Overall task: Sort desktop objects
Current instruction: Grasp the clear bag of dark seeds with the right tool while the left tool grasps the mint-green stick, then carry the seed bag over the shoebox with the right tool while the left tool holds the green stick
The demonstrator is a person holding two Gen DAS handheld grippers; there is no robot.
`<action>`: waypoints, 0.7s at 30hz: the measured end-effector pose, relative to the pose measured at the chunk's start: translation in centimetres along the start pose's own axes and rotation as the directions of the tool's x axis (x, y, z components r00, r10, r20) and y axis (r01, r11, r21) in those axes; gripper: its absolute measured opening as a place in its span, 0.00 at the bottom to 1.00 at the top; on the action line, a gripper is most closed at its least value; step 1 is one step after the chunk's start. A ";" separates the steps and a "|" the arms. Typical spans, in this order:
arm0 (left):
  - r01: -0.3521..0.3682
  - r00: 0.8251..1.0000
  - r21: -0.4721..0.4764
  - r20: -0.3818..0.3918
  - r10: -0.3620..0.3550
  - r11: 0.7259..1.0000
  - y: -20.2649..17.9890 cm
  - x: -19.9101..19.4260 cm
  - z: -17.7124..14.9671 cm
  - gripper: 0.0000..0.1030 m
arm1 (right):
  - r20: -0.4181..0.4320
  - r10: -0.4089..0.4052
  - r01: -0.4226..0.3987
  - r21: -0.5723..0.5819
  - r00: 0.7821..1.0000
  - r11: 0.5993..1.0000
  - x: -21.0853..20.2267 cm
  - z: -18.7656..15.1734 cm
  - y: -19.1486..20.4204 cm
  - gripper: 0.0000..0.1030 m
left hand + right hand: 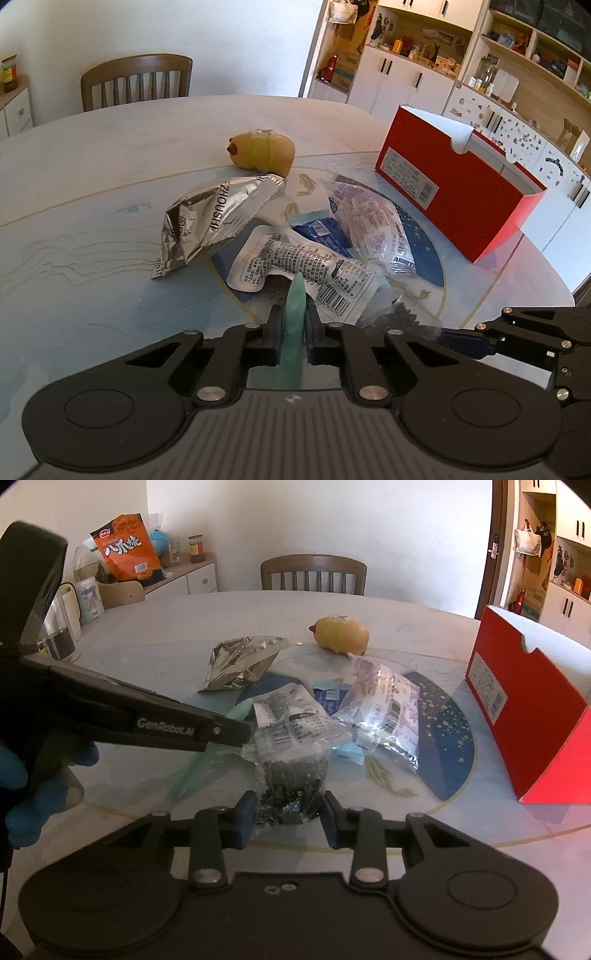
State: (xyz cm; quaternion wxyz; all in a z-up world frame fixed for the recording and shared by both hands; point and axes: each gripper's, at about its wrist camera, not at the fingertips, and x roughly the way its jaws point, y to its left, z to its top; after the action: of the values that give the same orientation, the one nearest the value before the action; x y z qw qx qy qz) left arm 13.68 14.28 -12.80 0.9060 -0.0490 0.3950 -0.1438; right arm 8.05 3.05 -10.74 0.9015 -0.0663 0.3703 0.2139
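Observation:
My left gripper is shut on a flat pale-green strip that stands on edge between its blue pads. From the right wrist view the left gripper reaches in from the left, with the green strip slanting under it. My right gripper is shut on a clear bag of small dark pieces, and its pads press the bag's sides. Behind lie a white printed packet, a purple-printed clear packet, a blue sachet and a silver foil packet.
A yellow animal toy sits farther back on the round marble table. A red shoe box stands open at the right. A wooden chair is behind the table. Cups and a glass crowd the far left edge. A blue-gloved hand holds the left gripper.

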 end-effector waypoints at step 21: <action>0.029 0.999 -0.030 0.020 -0.028 0.999 -2.4 -5.2 0.8 0.10 | 0.060 -0.029 0.026 0.039 0.998 0.999 -4.2 1.8 -2.0 0.34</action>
State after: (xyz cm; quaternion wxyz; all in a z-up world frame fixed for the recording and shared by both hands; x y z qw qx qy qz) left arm 10.34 13.54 -8.15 0.9068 -0.0698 0.3877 -0.1501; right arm 7.43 0.36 -6.59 0.9163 -0.0478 0.3457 0.1963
